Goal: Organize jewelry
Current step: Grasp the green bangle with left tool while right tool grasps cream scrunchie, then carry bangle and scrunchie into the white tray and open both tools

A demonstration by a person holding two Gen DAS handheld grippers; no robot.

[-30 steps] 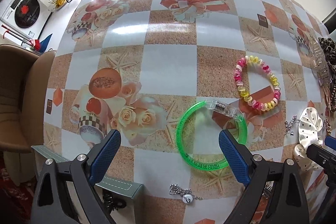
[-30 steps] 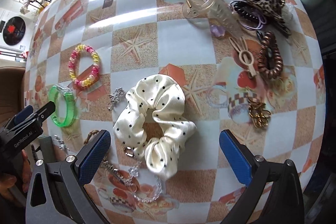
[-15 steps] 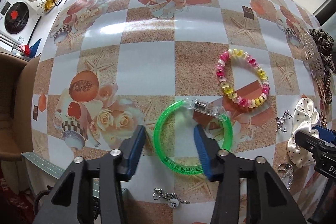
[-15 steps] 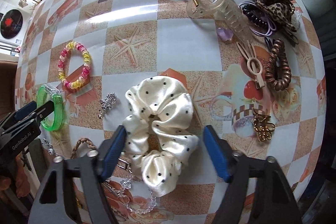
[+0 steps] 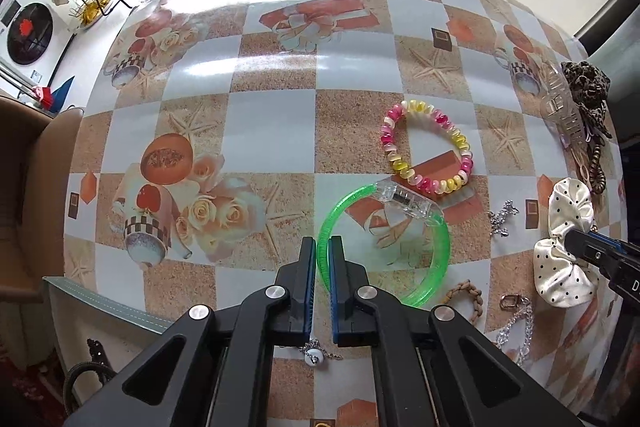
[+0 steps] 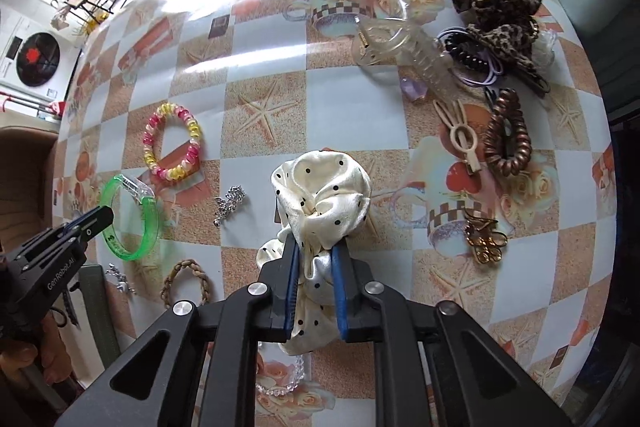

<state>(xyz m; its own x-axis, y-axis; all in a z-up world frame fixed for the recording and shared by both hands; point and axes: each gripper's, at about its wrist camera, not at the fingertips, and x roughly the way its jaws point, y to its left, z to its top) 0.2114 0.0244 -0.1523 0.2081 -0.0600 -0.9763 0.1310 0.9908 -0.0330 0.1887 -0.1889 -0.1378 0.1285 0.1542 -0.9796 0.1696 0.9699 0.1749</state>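
Note:
My left gripper [image 5: 321,259] is shut on the left rim of a translucent green bangle [image 5: 434,259] that lies on the patterned table; the same bangle shows in the right wrist view [image 6: 150,227]. My right gripper [image 6: 316,259] is shut on a cream polka-dot scrunchie [image 6: 320,187], bunching its middle; the scrunchie also shows at the right in the left wrist view [image 5: 568,207]. A pink-and-yellow spiral bracelet [image 5: 390,143] lies just beyond the bangle.
A small silver charm [image 6: 228,205], a braided brown loop [image 6: 186,281] and a silver chain [image 5: 514,333] lie near the front. At the far right are a clear claw clip [image 6: 404,47], a leopard scrunchie [image 6: 496,3], a brown coil tie [image 6: 508,135] and a gold piece [image 6: 484,239].
Both grippers went from wide open to shut. The left closed on the green bangle's rim and the right closed on the polka-dot scrunchie, which is now bunched up.

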